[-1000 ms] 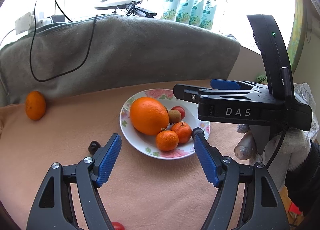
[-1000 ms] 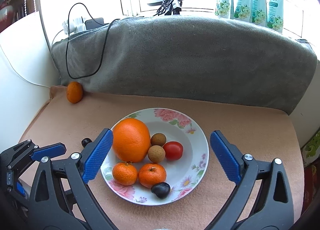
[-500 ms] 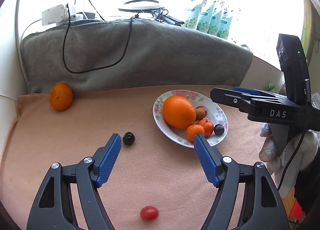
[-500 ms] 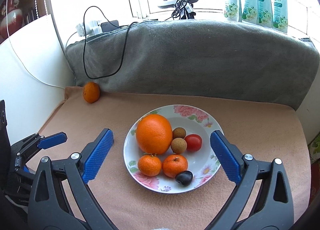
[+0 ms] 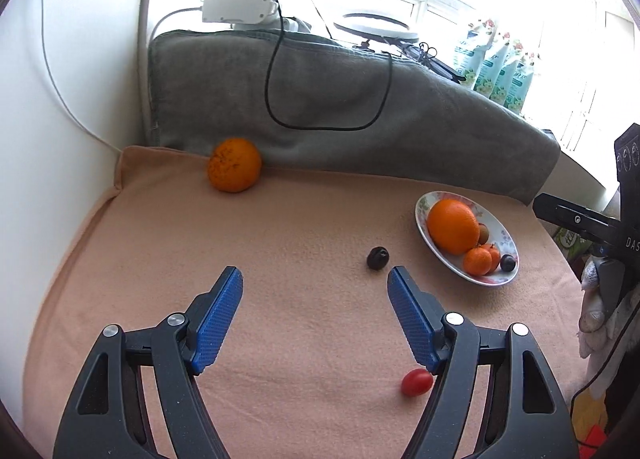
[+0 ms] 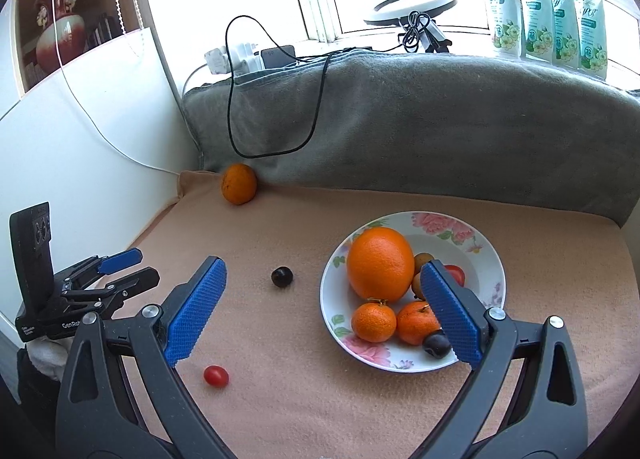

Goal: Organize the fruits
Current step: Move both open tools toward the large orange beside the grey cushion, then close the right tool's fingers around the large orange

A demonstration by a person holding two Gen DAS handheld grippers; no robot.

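Both your left hand-held gripper (image 5: 314, 285) and right hand-held gripper (image 6: 322, 291) are spread, empty. Squeeze the cherry tomato (image 5: 417, 382) gently: it could burst or roll across the soft blanket (image 5: 280, 227).

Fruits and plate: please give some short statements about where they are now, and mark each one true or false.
1. The plate holds a big orange. True.
2. The cherry tomato on the cloth lies in the plate. False: it lies on the cloth, apart from the plate.
3. A dark plum sits on the cloth left of the plate. True.
4. The left gripper holds the loose orange. False: it is open and empty; that orange rests by the grey blanket.
5. The right gripper is open. True.
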